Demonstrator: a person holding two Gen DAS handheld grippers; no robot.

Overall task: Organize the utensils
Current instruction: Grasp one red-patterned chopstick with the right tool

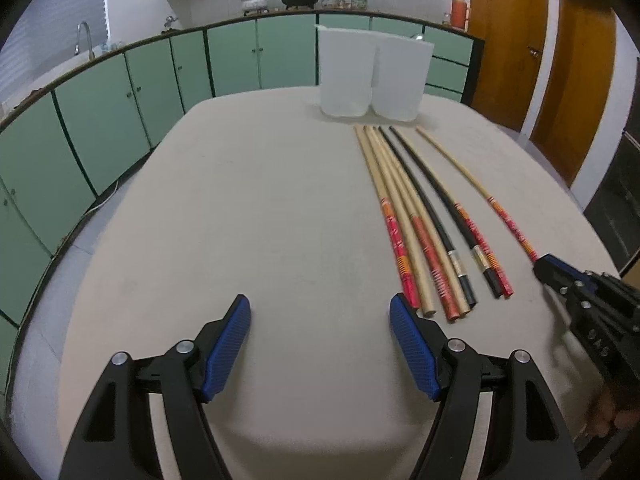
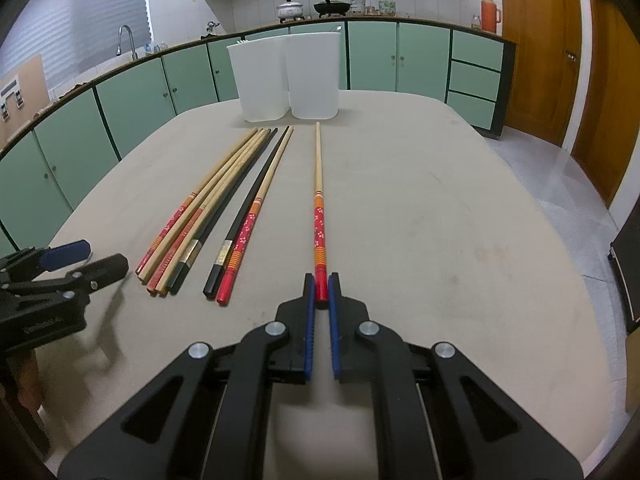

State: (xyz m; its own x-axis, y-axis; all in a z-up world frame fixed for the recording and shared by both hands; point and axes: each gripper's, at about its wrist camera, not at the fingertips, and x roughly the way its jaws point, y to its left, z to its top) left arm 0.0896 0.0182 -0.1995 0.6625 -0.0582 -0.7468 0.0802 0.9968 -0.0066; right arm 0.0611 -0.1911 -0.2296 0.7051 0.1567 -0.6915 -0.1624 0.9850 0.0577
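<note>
Your right gripper (image 2: pixel 321 288) has its fingers (image 2: pixel 309 320) pinched on the red near end of a lone chopstick (image 2: pixel 319 200); the pads press it from both sides, and its pale tip points away toward the two bins (image 2: pixel 288 76). The stick lies flat on the table (image 2: pixel 460 220), so the grasp looks made but the lift not yet begun. Your left gripper (image 1: pixel 320 320) hovers over bare table with its jaws wide apart and nothing between them, just left of the near ends of the bundle (image 1: pixel 420 232). That bundle, a mix of pale, black and red-ended chopsticks, lies left of the lone one, its tips reaching almost to the bins at the far edge. A sliver of something pale shows above the left bin's rim; you cannot tell what it is. Progress, as a judgement: early. One stick gripped, the rest unsorted on the table.
</note>
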